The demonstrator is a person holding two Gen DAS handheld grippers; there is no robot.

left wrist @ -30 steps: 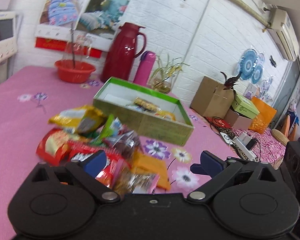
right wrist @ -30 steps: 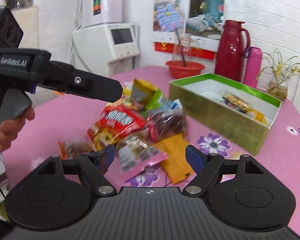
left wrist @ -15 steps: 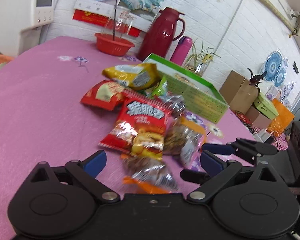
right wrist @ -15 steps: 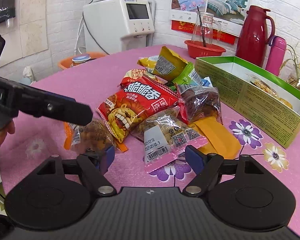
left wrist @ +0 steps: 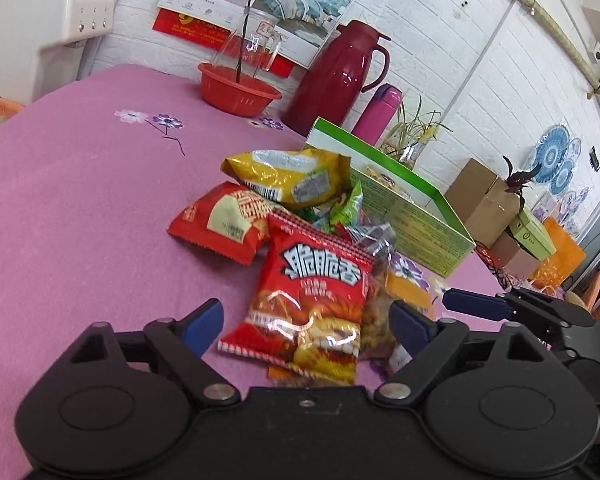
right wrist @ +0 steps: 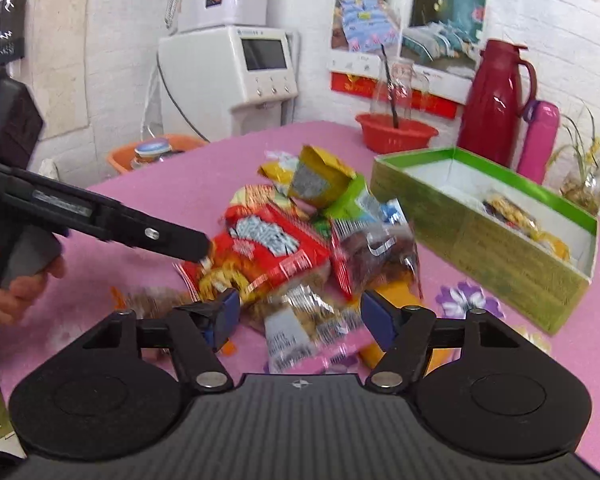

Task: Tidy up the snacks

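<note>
Hovering low over the snack pile, the left claw [left wrist: 302,322] is spread wide w/ nothing in it, its blue tips either side of the big red chip bag [left wrist: 314,292]. Risk here, I'd judge: that bag overlaps a clear nut packet [left wrist: 376,316] and an orange packet under it, so closing could pinch two at once or drag the heap. Slick foil could also slip out. The right claw's blue tip pokes in just beside the pile, so the two could bump. Green box [left wrist: 416,220] sits past the pile, open. Surface: pink cloth w/ flower print; red basin [left wrist: 238,90], dark red thermos [left wrist: 334,80], pink bottle behind; white brick wall, posters, cardboard boxes off to the right.

Right wrist view: right claw [right wrist: 300,316] also open and empty, over the clear labelled packet [right wrist: 300,328]. Blurry frame. Left claw reaches in at the red bag's edge, a hand [right wrist: 16,280] on its grip. Box [right wrist: 480,232] already holds a few snacks. White appliance [right wrist: 236,68] by the wall.
</note>
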